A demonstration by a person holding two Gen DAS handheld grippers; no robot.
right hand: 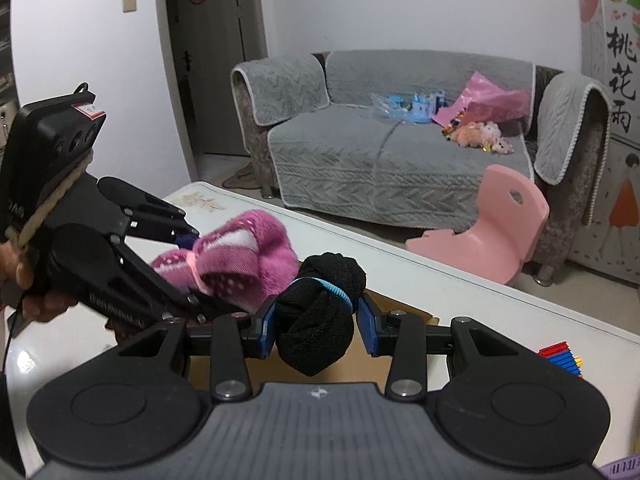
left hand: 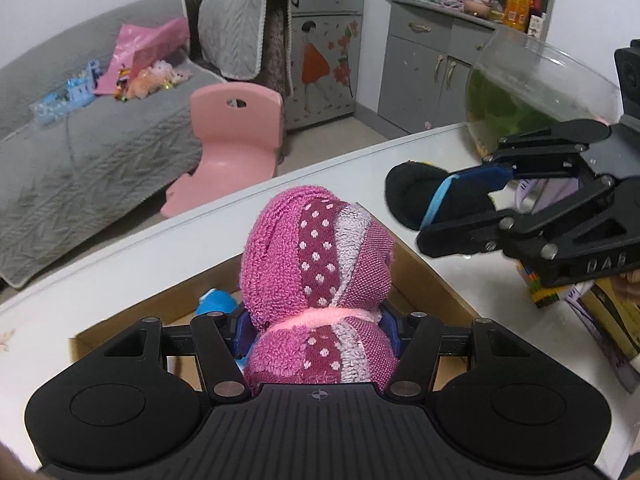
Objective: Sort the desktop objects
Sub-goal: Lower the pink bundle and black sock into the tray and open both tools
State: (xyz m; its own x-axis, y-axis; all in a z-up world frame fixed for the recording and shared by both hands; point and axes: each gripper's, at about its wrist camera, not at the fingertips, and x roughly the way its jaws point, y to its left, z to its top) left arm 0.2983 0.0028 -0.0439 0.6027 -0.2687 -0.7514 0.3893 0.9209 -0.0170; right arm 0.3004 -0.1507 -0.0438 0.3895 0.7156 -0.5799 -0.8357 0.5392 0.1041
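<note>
Over a white tabletop (left hand: 120, 276), the left gripper (left hand: 316, 330) is clamped on a rolled pink terry towel bundle with a dotted band (left hand: 316, 256), held above an open brown cardboard box (left hand: 436, 280) in which a blue object (left hand: 214, 302) lies. To its right, the right gripper (right hand: 316, 318) is clamped on a rolled black cloth bundle ringed by a blue elastic band (right hand: 320, 312), near a round glass fishbowl of green water (left hand: 532, 92) at the table's far right. Coloured building bricks (right hand: 560, 356) rest on the tabletop right of the box.
</note>
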